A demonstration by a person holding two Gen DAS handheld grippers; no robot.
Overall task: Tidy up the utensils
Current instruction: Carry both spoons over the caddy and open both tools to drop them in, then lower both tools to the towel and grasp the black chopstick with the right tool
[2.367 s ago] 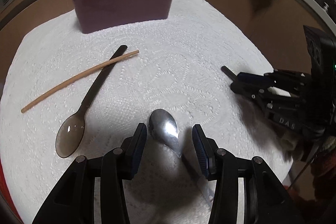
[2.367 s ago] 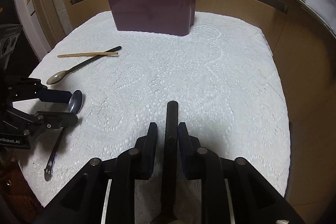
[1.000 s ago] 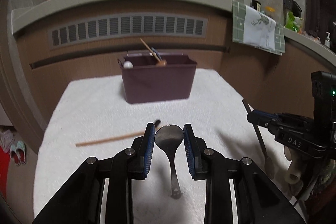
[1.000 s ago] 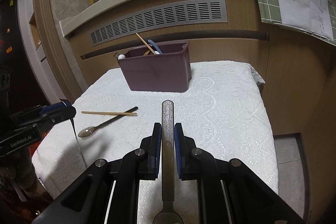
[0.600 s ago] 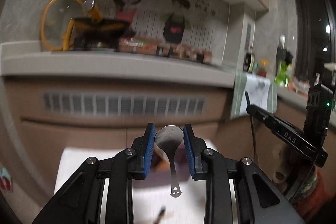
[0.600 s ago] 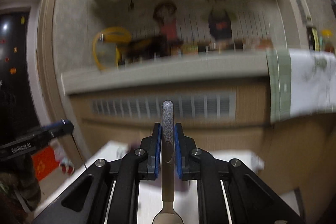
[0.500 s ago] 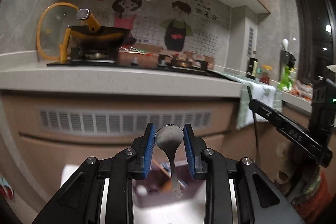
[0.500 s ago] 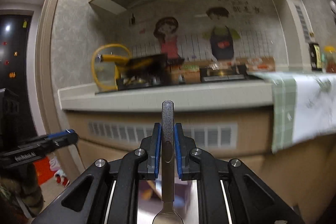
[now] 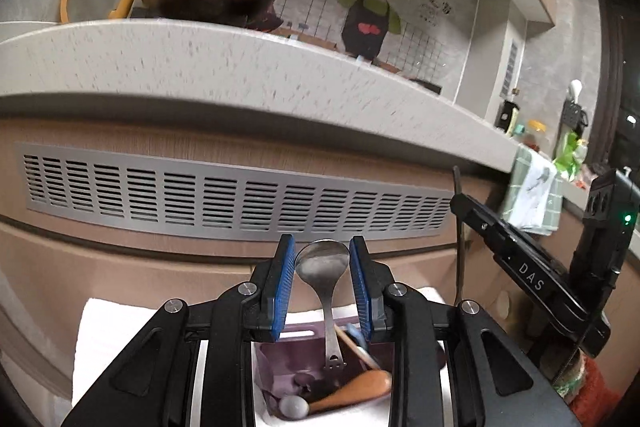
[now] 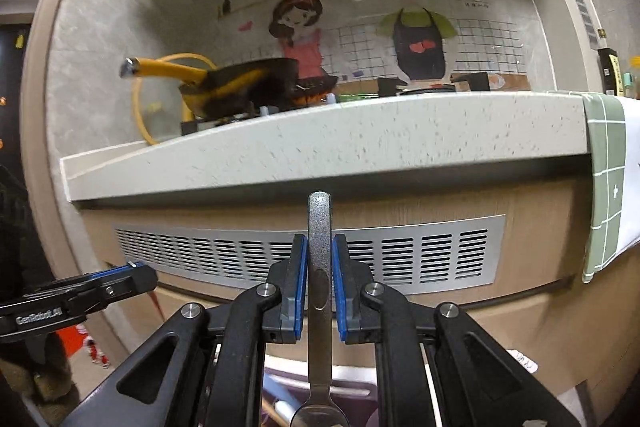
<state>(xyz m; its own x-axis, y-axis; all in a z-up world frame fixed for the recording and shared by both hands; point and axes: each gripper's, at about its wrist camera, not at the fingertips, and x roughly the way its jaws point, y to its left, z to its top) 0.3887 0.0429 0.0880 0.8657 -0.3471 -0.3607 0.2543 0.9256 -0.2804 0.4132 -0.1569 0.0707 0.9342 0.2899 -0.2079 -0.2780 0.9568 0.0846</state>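
Left gripper clamps steel spoon by its bowl, handle hanging over maroon utensil bin. Right gripper, marked "DAS", grips second spoon's handle; bin below. Left's label: "GenRobot.AI"

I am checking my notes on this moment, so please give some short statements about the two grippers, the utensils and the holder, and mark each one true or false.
1. The left gripper grips a metal spoon by its bowl, handle hanging down. True.
2. The right gripper is empty. False: it is shut on the handle of a metal utensil.
3. The purple holder lies below the left gripper. True.
4. The purple holder is empty. False: a wooden spoon and other utensils are inside.
5. A yellow-handled pan stands on the counter. True.
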